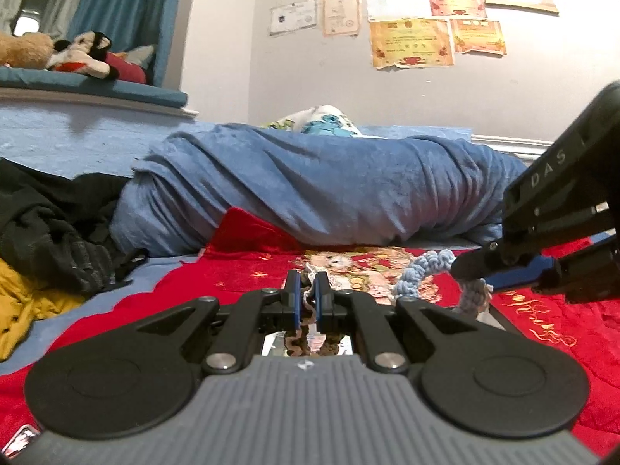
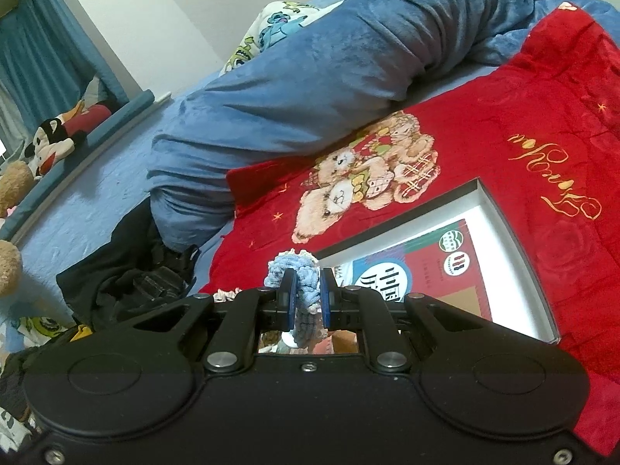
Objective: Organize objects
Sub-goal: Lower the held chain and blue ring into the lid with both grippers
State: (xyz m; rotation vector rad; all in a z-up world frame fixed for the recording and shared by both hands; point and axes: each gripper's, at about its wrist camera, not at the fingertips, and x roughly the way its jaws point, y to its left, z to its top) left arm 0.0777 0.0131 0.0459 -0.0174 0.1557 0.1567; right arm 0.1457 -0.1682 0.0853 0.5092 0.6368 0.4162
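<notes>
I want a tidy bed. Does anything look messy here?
Yes. Dark clothes lie crumpled in a heap beside the red blanket, with a yellow garment bunched next to them. The blue blanket is rumpled too.

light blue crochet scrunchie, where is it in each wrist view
Left wrist view: the light blue crochet scrunchie sits right of centre, pinched by the right gripper coming in from the right edge.
Right wrist view: it is at centre, clamped between that gripper's fingers, just left of the open box.
Shared landmark: the teddy bear print on the red blanket.
</notes>
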